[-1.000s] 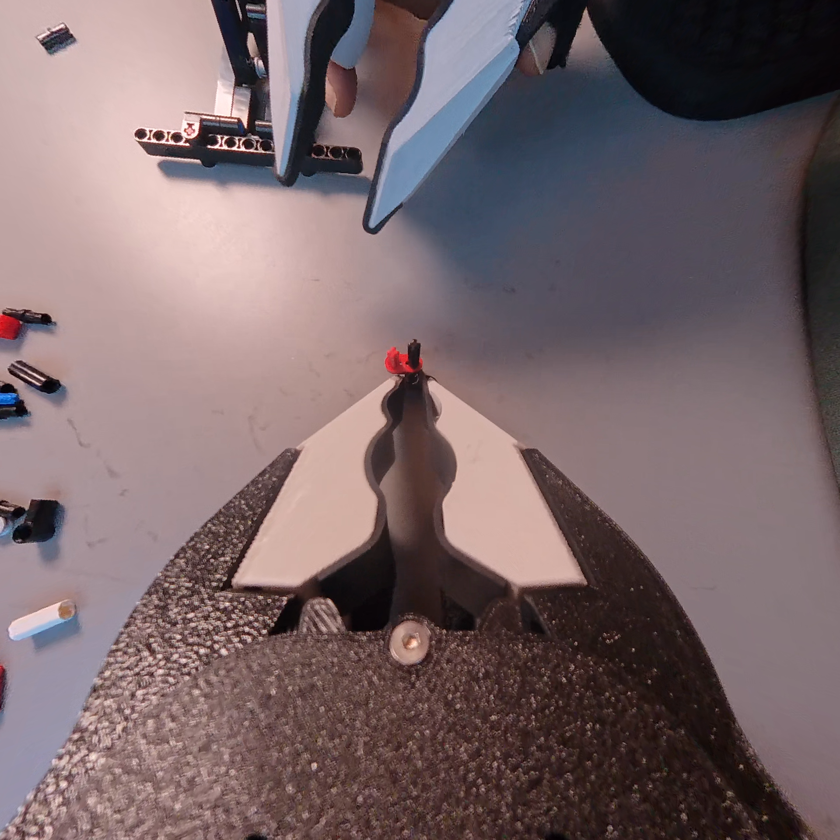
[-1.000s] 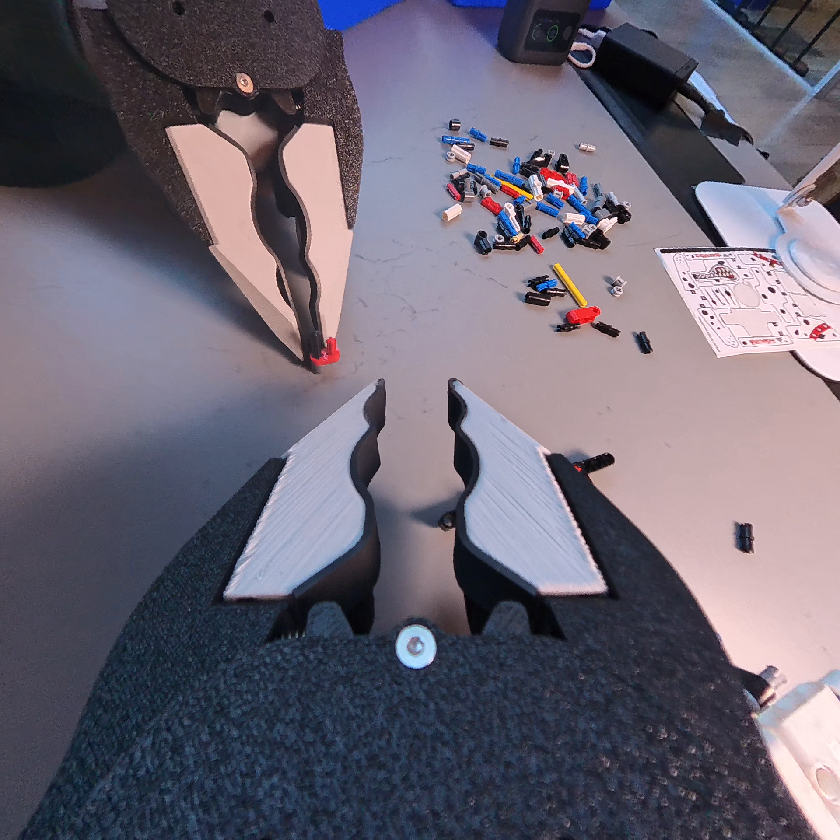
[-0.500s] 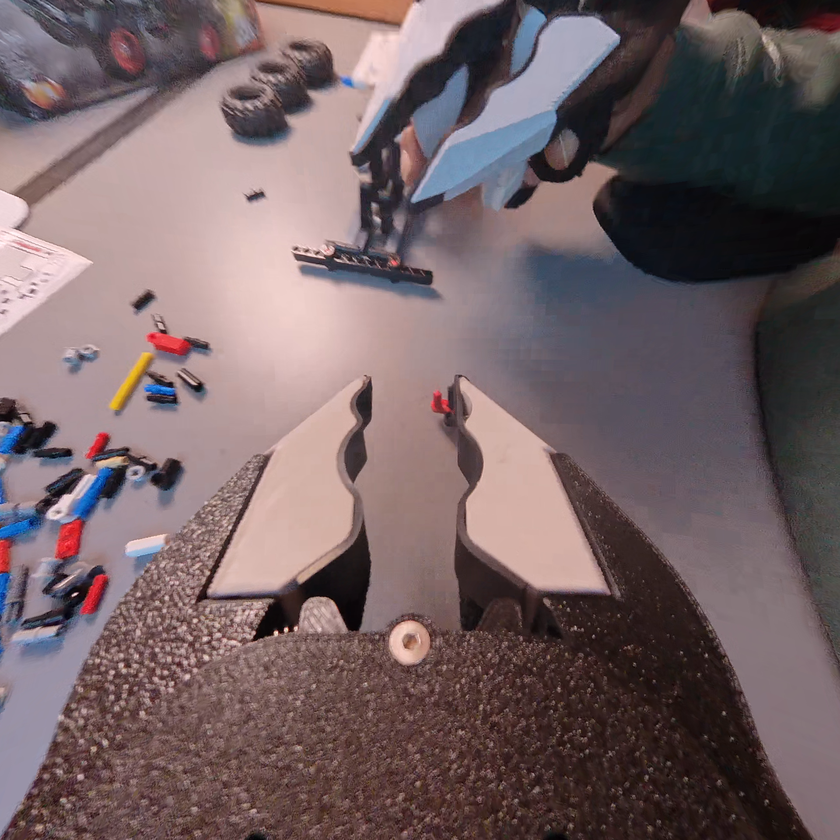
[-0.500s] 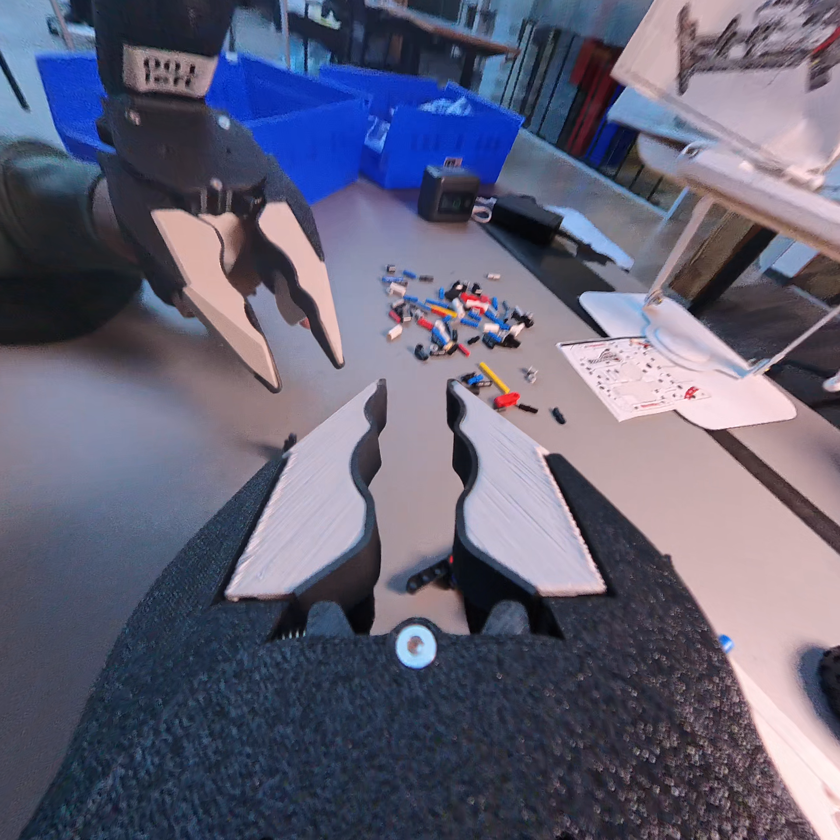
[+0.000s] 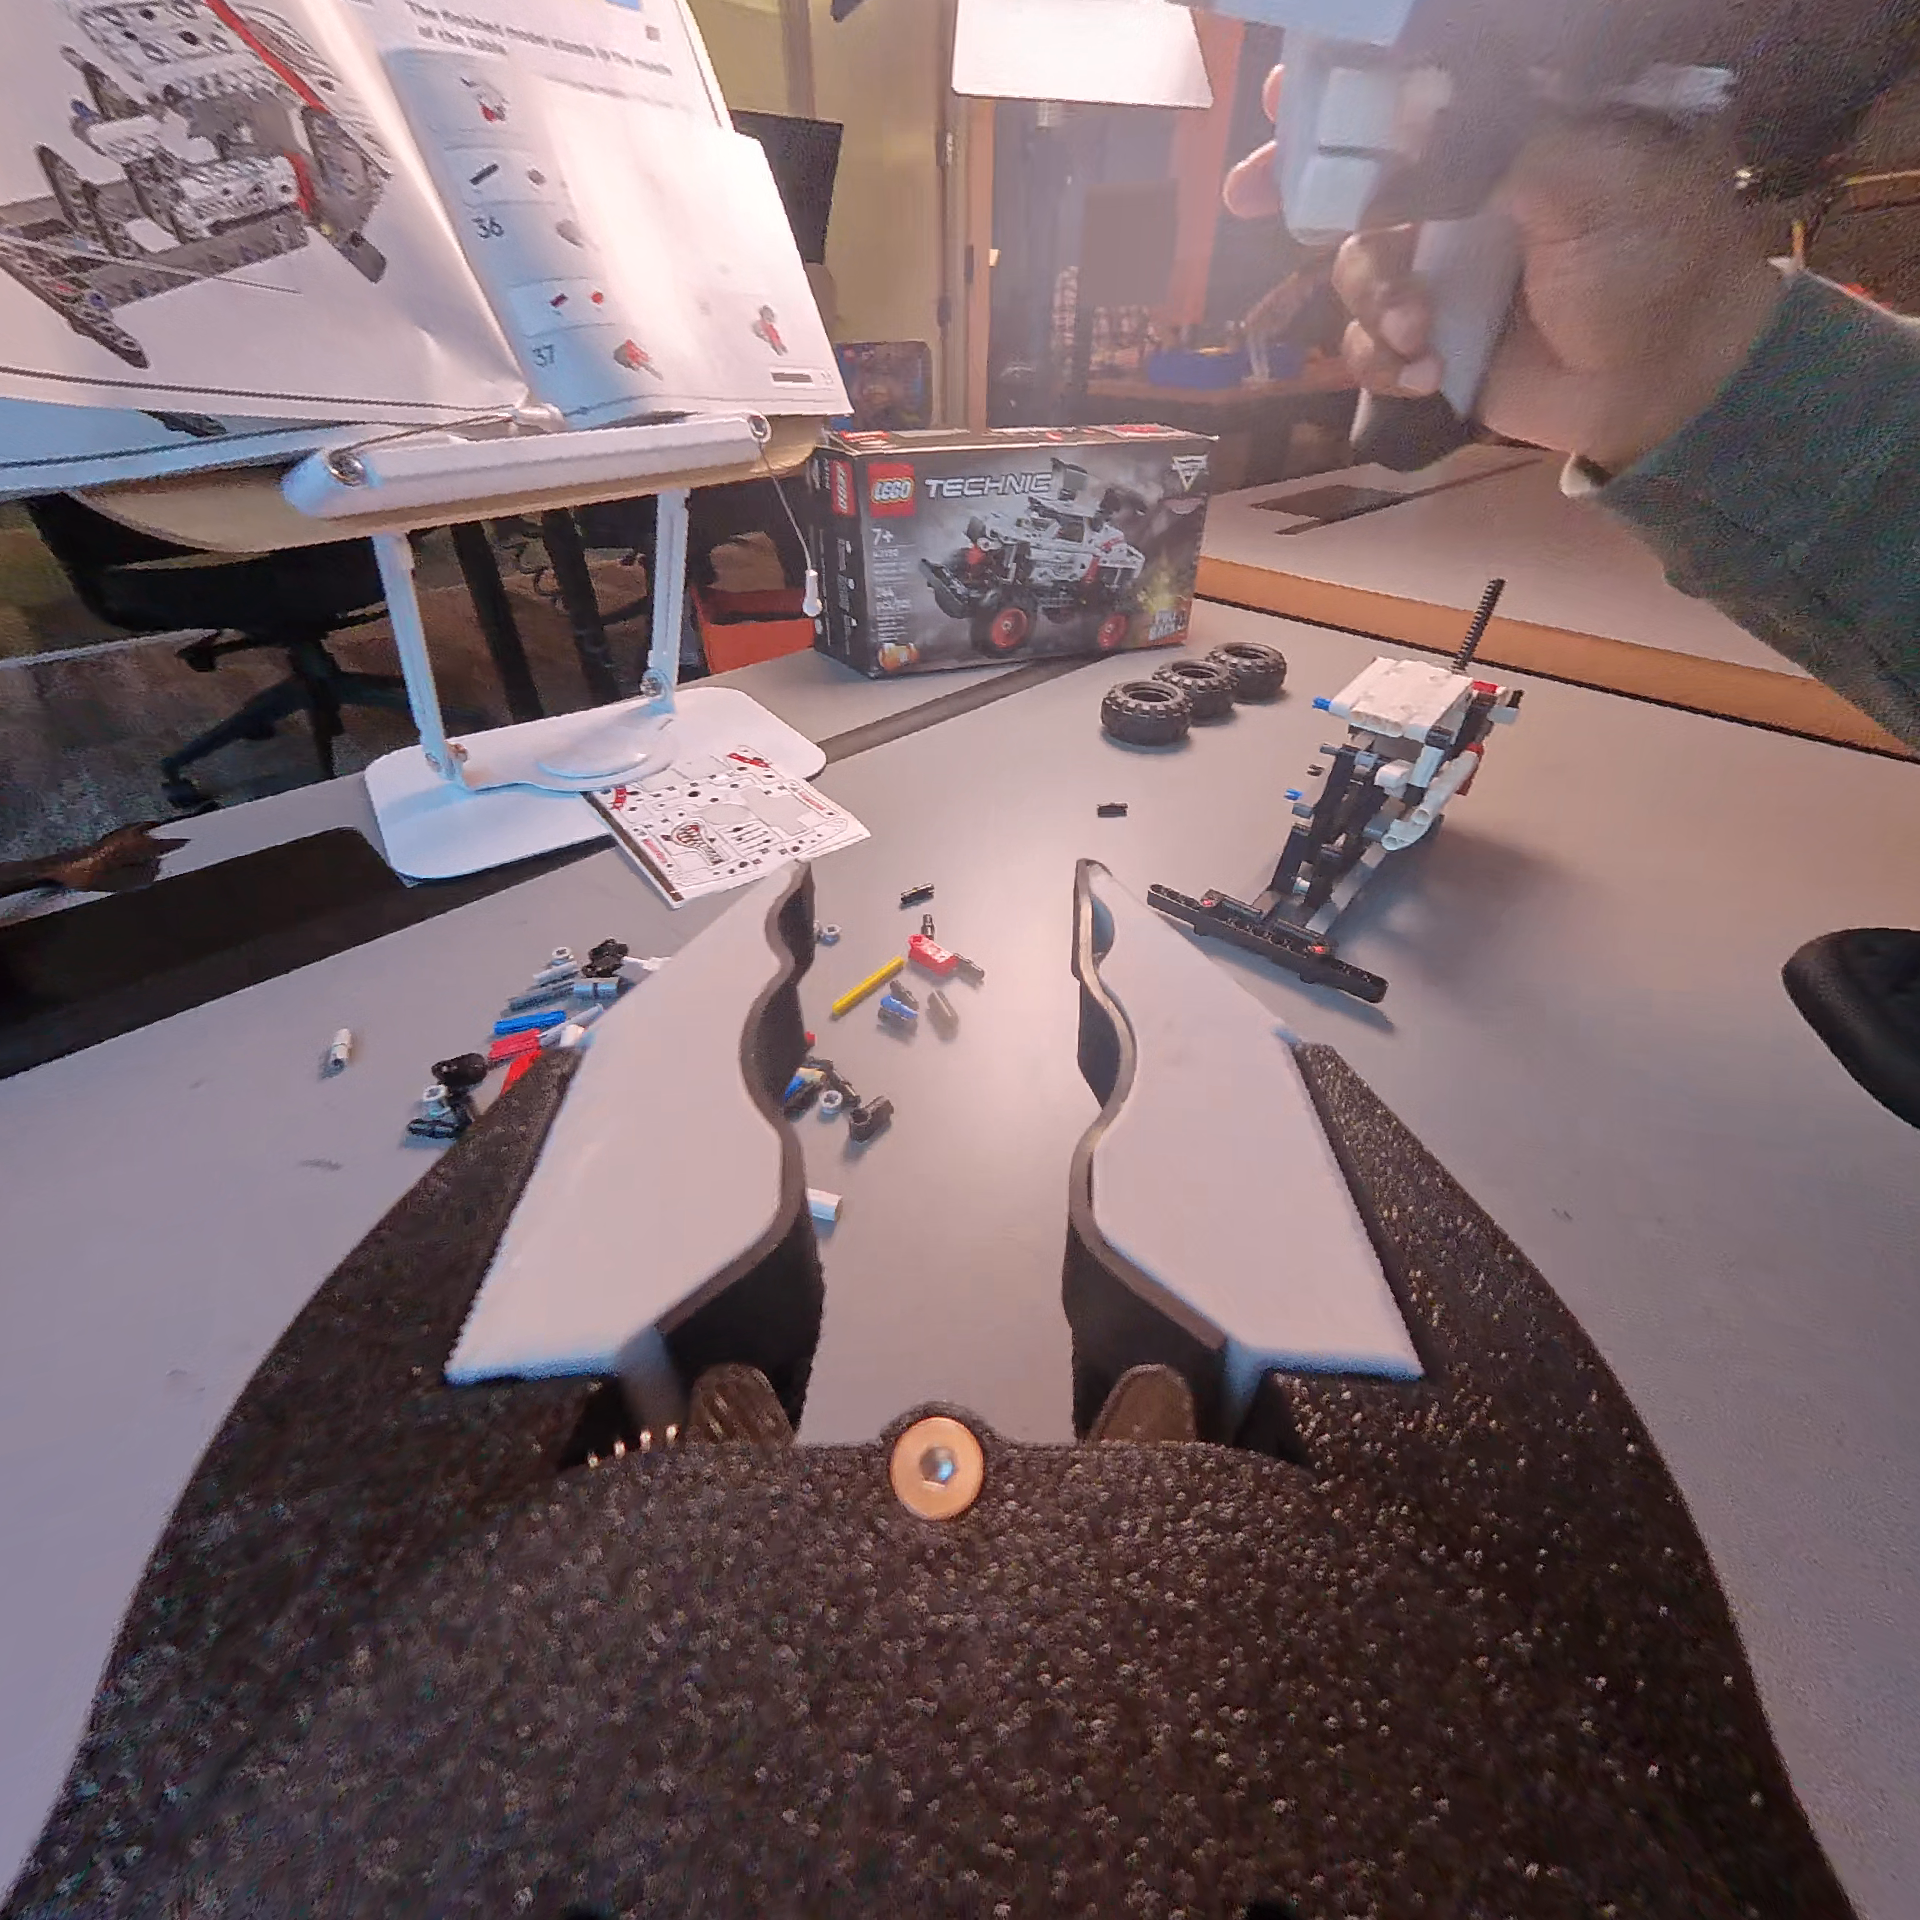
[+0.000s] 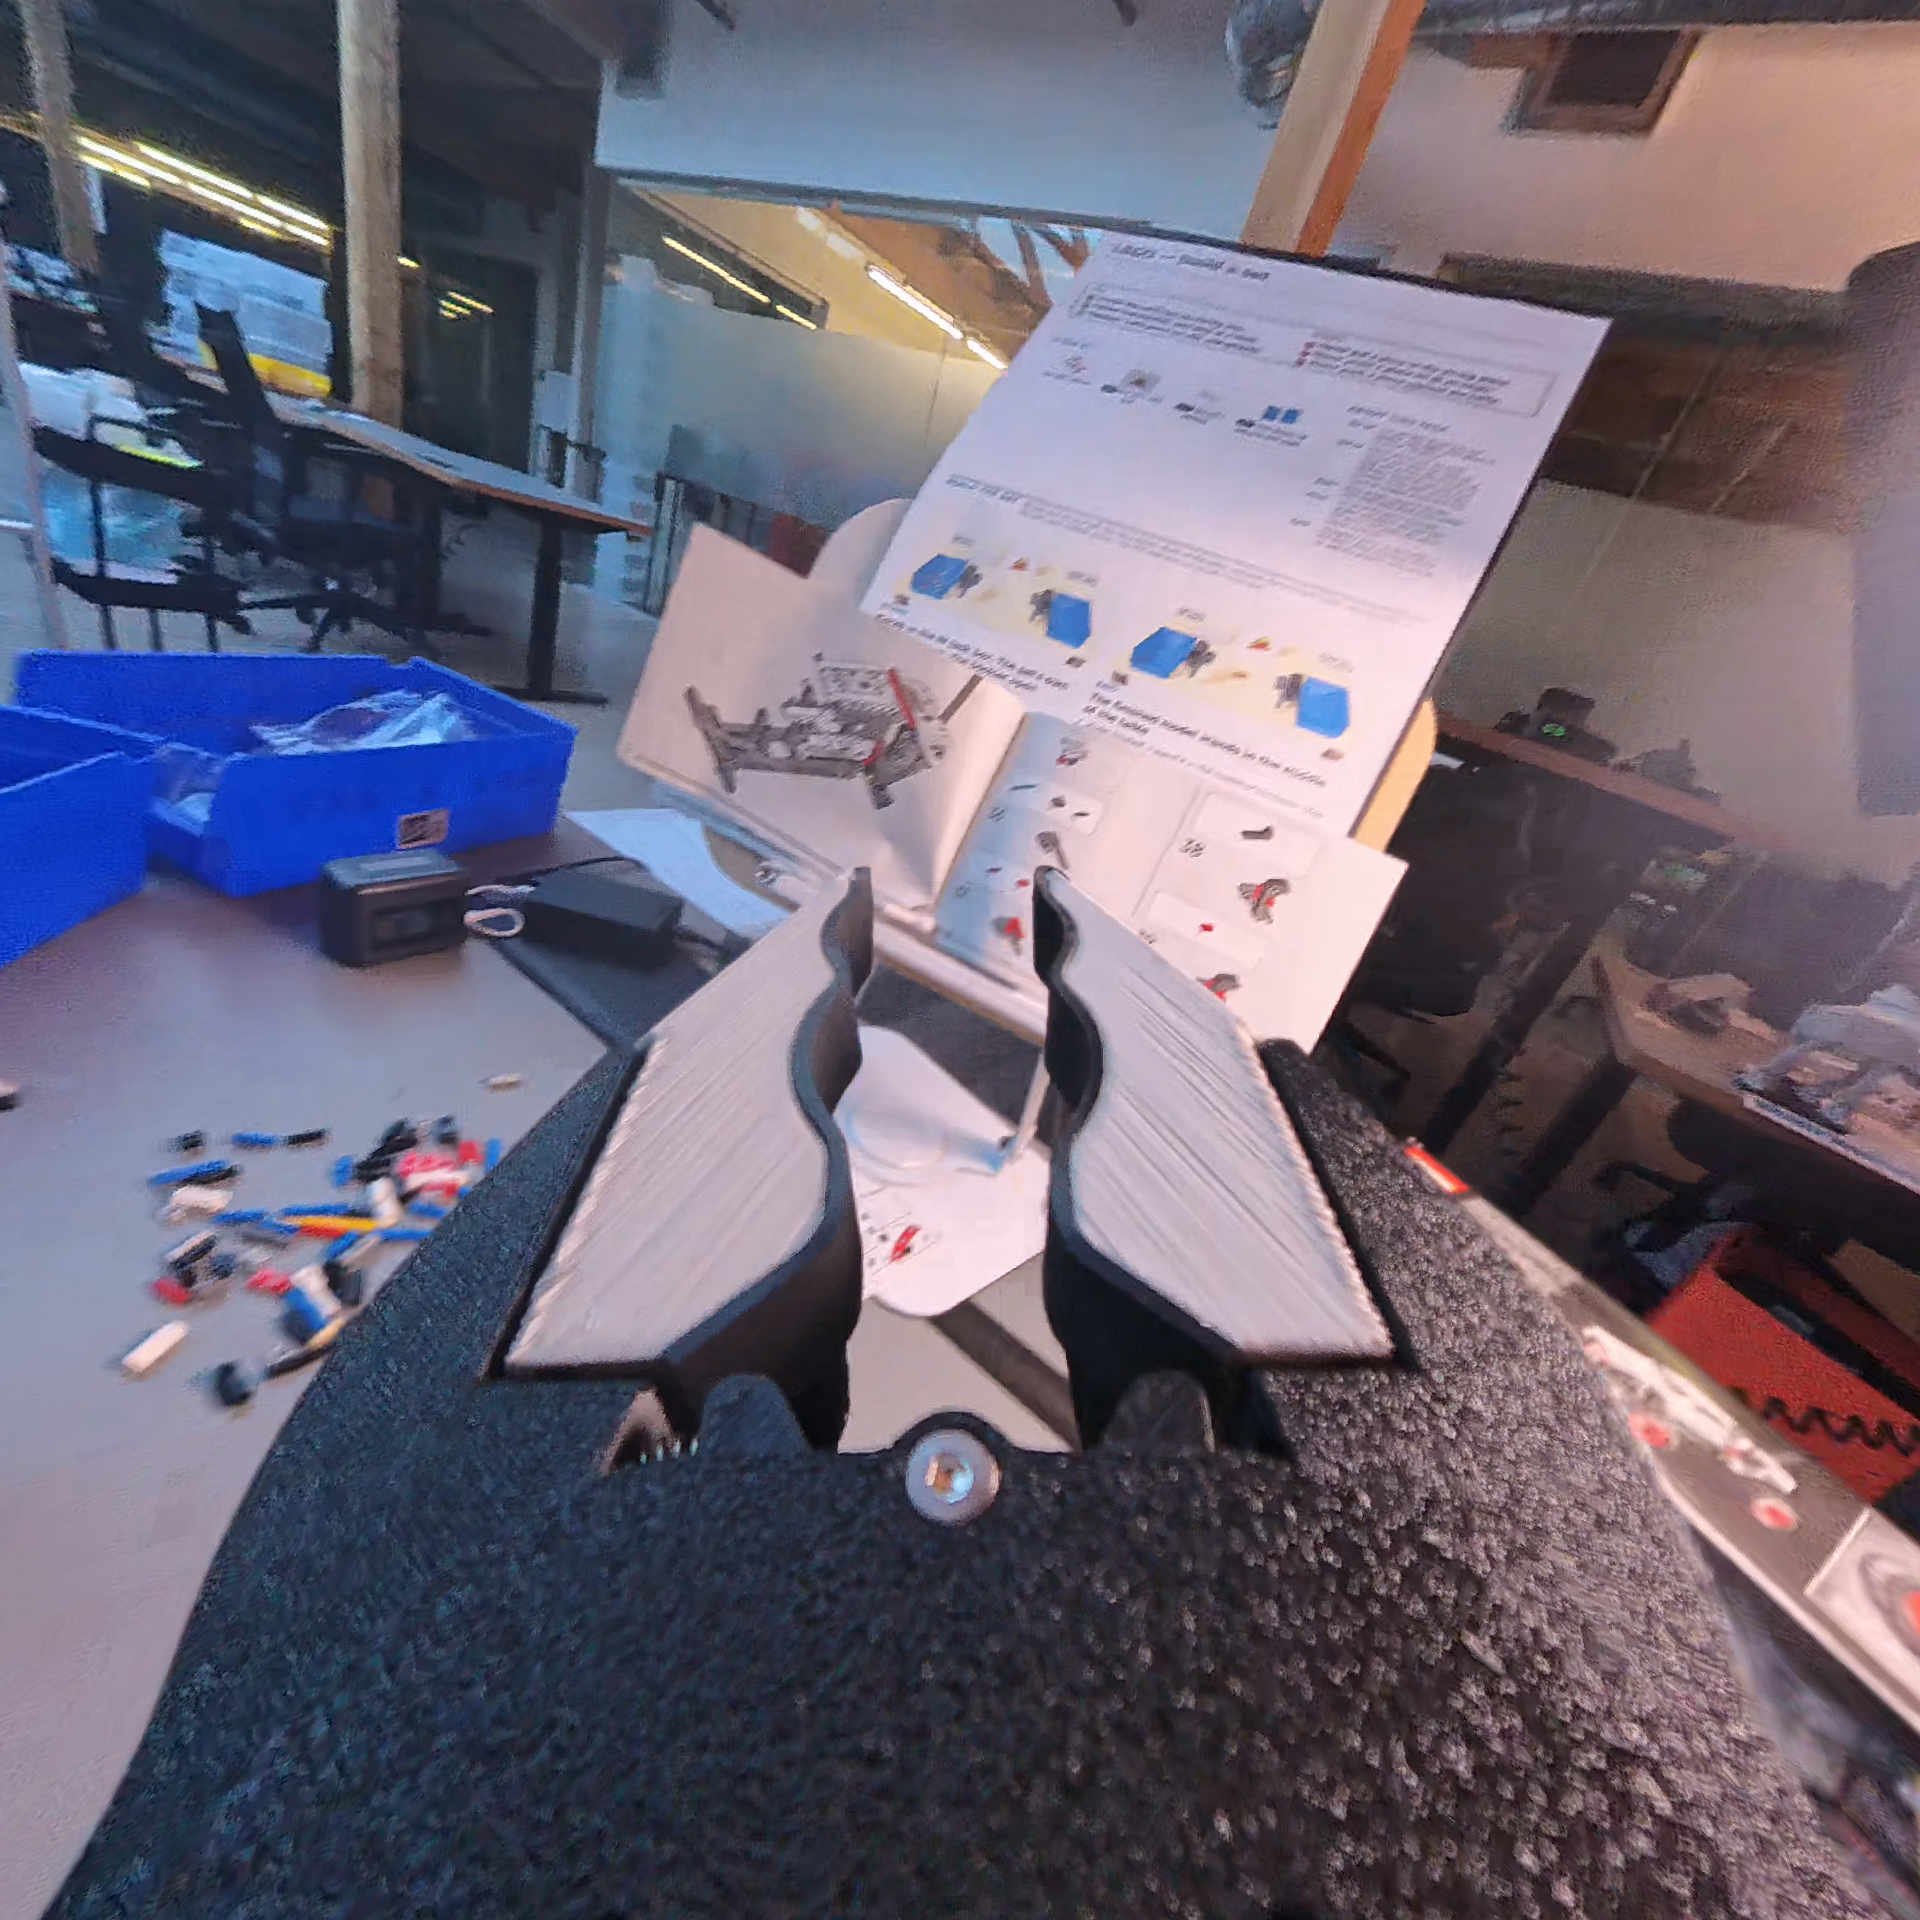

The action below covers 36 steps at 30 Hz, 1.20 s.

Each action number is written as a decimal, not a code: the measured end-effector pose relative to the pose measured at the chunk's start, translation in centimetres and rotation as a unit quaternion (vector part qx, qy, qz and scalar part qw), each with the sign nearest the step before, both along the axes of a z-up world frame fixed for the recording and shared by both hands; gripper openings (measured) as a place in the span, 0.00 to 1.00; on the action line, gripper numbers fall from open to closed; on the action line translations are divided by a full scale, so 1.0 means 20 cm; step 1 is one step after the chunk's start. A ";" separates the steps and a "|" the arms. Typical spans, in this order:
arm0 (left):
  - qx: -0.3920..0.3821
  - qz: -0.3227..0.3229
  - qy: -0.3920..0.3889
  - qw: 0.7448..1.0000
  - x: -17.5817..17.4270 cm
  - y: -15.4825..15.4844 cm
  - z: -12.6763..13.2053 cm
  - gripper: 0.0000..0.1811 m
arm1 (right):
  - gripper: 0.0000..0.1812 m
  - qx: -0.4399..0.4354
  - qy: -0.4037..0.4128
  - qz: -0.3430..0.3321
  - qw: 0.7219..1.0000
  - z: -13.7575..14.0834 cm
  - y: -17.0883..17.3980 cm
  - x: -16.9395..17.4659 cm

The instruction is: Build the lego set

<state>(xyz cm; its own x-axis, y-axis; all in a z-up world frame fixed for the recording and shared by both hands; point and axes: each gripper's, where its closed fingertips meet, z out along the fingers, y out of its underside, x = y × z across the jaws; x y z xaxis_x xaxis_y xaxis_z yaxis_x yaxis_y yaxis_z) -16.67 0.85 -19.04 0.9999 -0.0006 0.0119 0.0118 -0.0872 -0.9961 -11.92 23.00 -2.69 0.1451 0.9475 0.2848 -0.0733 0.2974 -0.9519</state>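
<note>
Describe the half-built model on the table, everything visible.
The partly built model is a black beam frame carrying a white block with red and blue pins and a black ridged rod sticking up. It rests tilted on the grey table, its long black cross beam flat in front. Nothing grips it; three black tyres sit apart, behind.

My left gripper (image 5: 940, 883) is raised and level, its jaws spread wide and empty. My right gripper (image 6: 951, 894) tilts upward, jaws parted and empty; from the left wrist view my hand (image 5: 1496, 260) gripping it blurs at one o'clock.
</note>
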 end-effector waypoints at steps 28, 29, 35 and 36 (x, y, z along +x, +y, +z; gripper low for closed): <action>-0.034 0.007 -0.070 0.997 -0.09 0.01 -0.13 0.16 | 0.00 -0.051 -0.056 -0.106 0.991 -0.25 0.91 -0.78; -0.035 0.007 -0.069 0.997 -0.09 0.01 -0.13 0.16 | 0.00 -0.052 -0.058 -0.107 0.991 -0.26 0.91 -0.77; -0.037 0.012 -0.068 0.997 -0.10 0.01 -0.14 0.16 | 0.01 -0.060 -0.058 -0.096 0.992 -0.27 0.88 -0.75; -0.037 0.013 -0.070 0.997 -0.10 0.01 -0.13 0.16 | 0.01 -0.054 -0.060 -0.088 0.993 -0.26 0.85 -0.74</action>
